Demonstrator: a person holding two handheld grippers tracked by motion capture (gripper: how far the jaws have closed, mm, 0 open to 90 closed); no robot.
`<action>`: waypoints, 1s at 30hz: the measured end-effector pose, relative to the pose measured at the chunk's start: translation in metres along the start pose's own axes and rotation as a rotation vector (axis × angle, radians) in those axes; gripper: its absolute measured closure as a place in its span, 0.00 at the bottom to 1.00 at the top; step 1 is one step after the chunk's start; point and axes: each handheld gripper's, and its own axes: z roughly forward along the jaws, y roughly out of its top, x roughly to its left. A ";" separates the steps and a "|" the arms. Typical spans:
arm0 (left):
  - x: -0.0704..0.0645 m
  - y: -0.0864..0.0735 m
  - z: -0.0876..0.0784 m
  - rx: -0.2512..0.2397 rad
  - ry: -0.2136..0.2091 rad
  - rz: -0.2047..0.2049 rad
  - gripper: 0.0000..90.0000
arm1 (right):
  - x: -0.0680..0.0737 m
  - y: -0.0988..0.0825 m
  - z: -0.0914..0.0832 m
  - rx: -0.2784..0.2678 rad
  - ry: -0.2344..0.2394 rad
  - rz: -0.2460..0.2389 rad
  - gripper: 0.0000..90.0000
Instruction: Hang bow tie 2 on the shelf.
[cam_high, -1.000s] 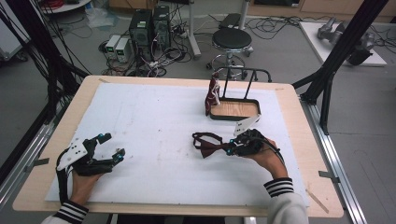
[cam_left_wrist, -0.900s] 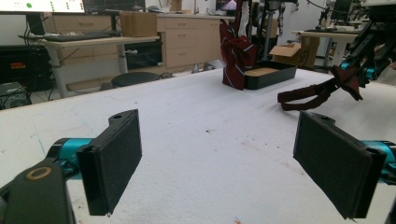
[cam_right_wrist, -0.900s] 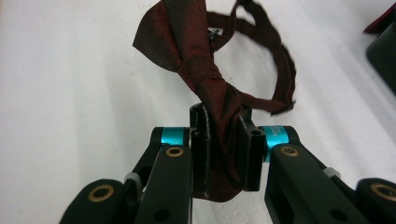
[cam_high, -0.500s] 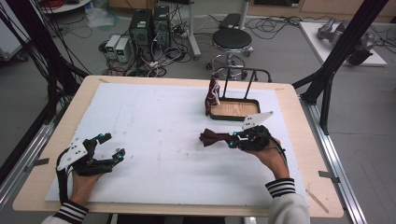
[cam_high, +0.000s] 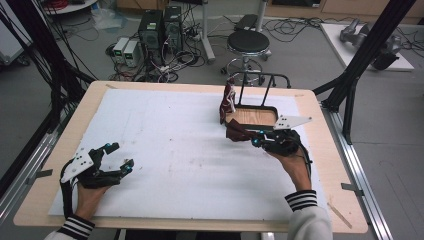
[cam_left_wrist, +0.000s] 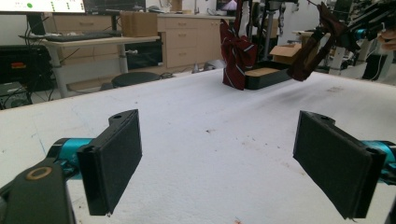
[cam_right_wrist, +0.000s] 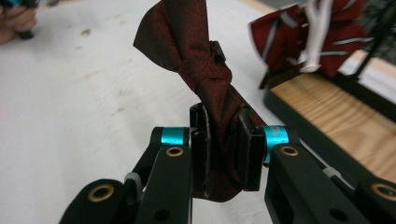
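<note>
Broadly, the worktop (cam_high: 165, 150) under its white sheet carries little: a black tray with a wooden floor (cam_high: 252, 116) at the far right, topped by a black bar rack (cam_high: 260, 80) on which a striped red bow tie (cam_high: 228, 102) already hangs. A dark red bow tie (cam_high: 237, 131) is held off the sheet just in front of that tray, pinched across one wing by the right tongs (cam_right_wrist: 224, 154) — their pads pressed together on the fabric, the knot and free wing standing out beyond them.

To do this step well, I would judge it best to keep the pinch firm and carry the tie high enough to clear the tray's rim, presenting its clip side to the bar beside the striped one.

The right hand (cam_high: 292, 162) reaches forward with the tongs roughly level, pointing toward the tray's left end. The left tongs (cam_high: 112, 160) sit near the front left corner — spread wide, holding nothing.
</note>
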 end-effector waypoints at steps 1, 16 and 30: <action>0.000 0.000 0.000 0.001 0.000 0.002 0.17 | -0.001 0.000 -0.002 -0.019 -0.012 0.007 0.87; 0.000 0.000 0.000 0.003 0.001 0.003 0.18 | -0.008 0.001 -0.016 -0.109 -0.122 0.052 0.87; 0.000 0.000 0.000 0.005 0.002 0.004 0.18 | -0.018 0.008 -0.031 -0.171 -0.227 0.090 0.87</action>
